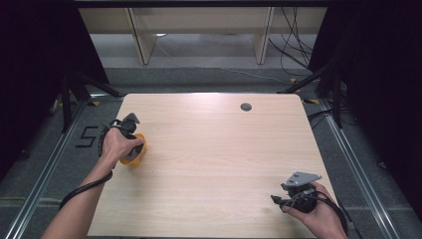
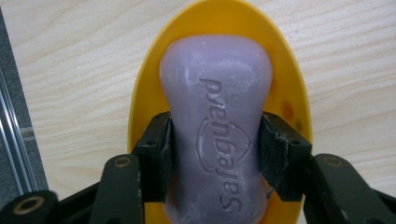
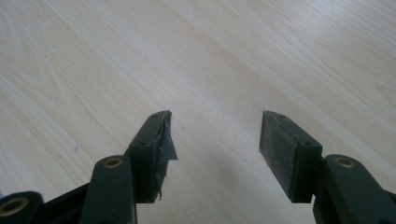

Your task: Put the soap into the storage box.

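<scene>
Pale wood worktop [image 1: 214, 149], soap pinched at its left edge.

Nearest, at the front right corner, the right gripper [image 3: 215, 140] rests with jaws spread over bare wood. Farther off on the left, the left gripper [image 2: 215, 149] pinches a purple soap bar [image 2: 217, 116] at its narrow waist; the bar lies in a yellow oval dish [image 2: 280, 65] on the worktop.

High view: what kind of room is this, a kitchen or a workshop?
Most likely a lab or recording setup, not a home. A bare wooden table stands on grey carpet between metal floor rails, with black curtains at both sides and loose cables trailing behind it.
</scene>
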A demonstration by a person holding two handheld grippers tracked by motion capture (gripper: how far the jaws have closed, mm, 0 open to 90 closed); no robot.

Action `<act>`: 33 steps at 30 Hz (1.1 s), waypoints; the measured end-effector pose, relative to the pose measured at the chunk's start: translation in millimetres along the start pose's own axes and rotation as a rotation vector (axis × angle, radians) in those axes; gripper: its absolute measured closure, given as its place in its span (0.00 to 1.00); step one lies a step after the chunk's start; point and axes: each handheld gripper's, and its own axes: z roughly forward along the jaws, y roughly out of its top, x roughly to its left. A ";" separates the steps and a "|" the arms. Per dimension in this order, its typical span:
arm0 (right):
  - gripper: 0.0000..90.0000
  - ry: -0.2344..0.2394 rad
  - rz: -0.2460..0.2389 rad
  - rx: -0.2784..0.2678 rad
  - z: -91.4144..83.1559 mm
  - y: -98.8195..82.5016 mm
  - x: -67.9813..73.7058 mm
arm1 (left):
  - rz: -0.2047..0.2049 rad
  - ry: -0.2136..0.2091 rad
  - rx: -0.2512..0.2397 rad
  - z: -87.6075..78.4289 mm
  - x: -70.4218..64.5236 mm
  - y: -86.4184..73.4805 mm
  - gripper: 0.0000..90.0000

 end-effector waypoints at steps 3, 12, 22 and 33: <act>0.49 0.000 0.006 0.003 -0.3 0.0 0.4 | 0.010 -0.010 -0.004 -1.6 1.8 -1.7 0.54; 0.49 -0.012 0.017 0.016 -1.8 0.6 1.3 | 0.005 -0.030 -0.076 -19.2 2.4 -1.7 0.48; 0.49 -0.008 0.018 0.016 -1.7 0.4 1.3 | 0.087 -0.023 -0.179 -37.6 -0.2 -11.9 0.46; 0.49 -0.011 0.019 0.016 -1.8 0.5 1.3 | 0.143 -0.058 -0.316 -60.7 -3.9 -42.1 0.55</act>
